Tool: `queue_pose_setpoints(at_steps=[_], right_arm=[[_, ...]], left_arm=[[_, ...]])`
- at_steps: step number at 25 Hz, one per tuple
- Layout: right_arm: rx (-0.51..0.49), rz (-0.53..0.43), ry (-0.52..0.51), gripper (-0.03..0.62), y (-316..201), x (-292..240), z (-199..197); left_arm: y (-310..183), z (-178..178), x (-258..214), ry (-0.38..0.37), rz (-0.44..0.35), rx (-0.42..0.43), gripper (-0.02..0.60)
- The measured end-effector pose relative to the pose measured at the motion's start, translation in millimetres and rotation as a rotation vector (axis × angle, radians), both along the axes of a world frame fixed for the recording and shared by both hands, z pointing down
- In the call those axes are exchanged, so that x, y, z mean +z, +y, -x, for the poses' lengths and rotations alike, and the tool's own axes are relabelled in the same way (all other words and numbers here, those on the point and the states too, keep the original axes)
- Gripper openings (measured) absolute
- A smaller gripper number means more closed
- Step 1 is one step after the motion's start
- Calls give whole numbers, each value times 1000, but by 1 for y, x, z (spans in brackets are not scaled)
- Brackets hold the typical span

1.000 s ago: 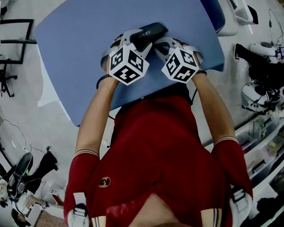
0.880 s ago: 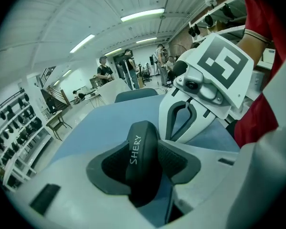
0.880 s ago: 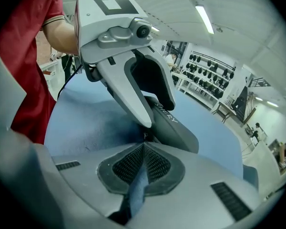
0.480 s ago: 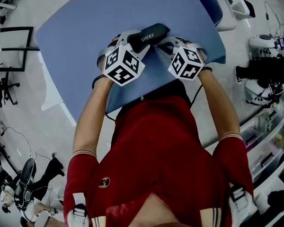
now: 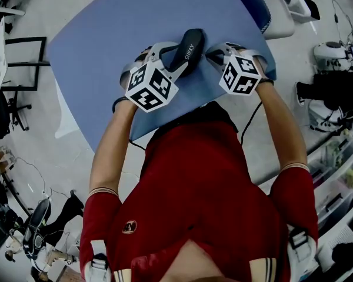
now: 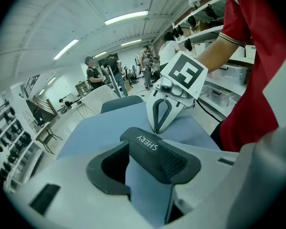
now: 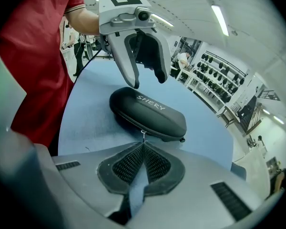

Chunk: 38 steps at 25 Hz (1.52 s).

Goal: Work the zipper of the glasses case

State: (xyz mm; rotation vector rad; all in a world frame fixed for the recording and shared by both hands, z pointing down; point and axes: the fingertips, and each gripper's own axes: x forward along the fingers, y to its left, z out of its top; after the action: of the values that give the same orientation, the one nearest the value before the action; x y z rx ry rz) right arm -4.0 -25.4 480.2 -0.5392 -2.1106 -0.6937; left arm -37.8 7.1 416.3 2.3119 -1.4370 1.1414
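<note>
The black glasses case [image 5: 189, 47], printed SHERY, lies on the blue table [image 5: 106, 34] between the two grippers. My left gripper [image 5: 174, 56] has its jaws spread wide around one end of the case [image 6: 144, 141], and both pads touch it. In the right gripper view its two fingers [image 7: 135, 82] straddle the far end of the case [image 7: 150, 112]. My right gripper [image 7: 143, 144] has its pads pressed together on the thin metal zipper pull [image 7: 143, 134] at the case's near side. The same gripper [image 6: 157, 125] shows tip-down against the case in the left gripper view.
The table's near edge [image 5: 165, 125] runs just before the person's red shirt [image 5: 194, 187]. A white chair [image 5: 285, 16] stands at the table's right corner. Equipment and cables litter the floor [image 5: 335, 69] on the right. Several people stand far behind in the workshop [image 6: 97, 75].
The case has swung from lying crosswise to pointing away from the person. Both grippers went with it, the right one a little farther right and up the table.
</note>
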Motion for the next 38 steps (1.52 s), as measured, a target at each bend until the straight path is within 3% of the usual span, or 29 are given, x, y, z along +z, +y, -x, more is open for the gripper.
queue_pose_setpoints(at_steps=[5,12,20,25,31,38], right_arm=[[-12,-16,2,0,-33,2,-15],[-53,-25,-3,0,-66,2,-23],[-115,-25,-13,0,-82,5,-23],[-120,-21,-20,0,-78,7,-18],[-100,-34,-29,0,-75,4,-15],[-64,-52,-19,0,-74,3,-12]], left_arm=[[-25,-21,-2,-22,13,51,170],[-52,-40,5,-111,75,191,170],[-71,-48,9,-312,130,437,170],[-73,-51,16,-408,159,656,170],[-68,-50,21,-445,220,848,170],[-65,-48,27,-398,297,970,170]])
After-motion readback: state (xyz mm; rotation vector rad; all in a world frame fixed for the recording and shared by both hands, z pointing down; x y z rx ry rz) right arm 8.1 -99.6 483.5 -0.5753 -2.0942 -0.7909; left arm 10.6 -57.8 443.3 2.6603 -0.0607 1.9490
